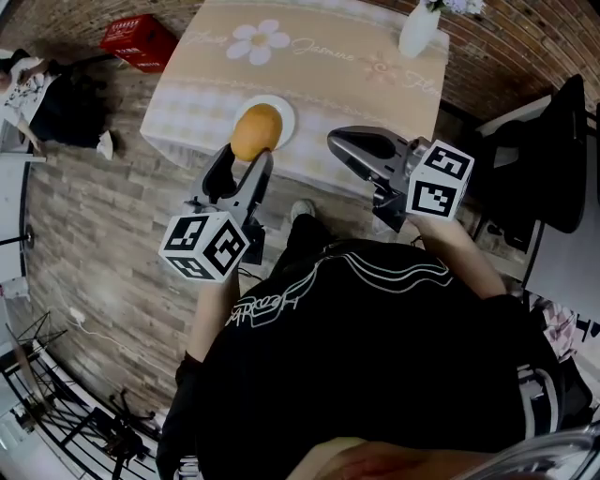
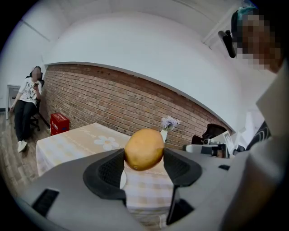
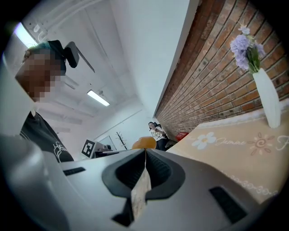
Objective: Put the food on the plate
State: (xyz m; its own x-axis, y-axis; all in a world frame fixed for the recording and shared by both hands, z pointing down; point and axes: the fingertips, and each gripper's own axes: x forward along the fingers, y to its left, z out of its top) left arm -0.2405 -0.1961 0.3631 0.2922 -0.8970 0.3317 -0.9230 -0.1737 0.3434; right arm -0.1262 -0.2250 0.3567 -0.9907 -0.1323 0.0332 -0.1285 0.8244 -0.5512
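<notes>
The table (image 1: 328,56), under a beige cloth with a daisy print, lies ahead of and below both grippers, with a white vase (image 1: 419,28) at its far edge.

The left gripper (image 1: 246,153) is held up in the air at the near edge of the table. Its jaws stand wide and pinch the food from both sides. The right gripper (image 1: 339,142) hangs just beside it, at about the same height. Its jaws are pressed together with nothing between them.

The white plate (image 1: 284,111) sits on the cloth just past the left gripper's tips. From the head view it lies partly under what the left gripper carries.

The food (image 2: 143,149), a round yellow-brown piece, sits between the left gripper's pads (image 2: 107,169) and is clear of the table.

The step in hand looks like the carry to the plate, with the pick-up done and the release not yet made. The next move calls for easing the left gripper forward and down until the food rests near the plate's middle. Only then should the jaws spread, since a round piece let go from above may roll off.
</notes>
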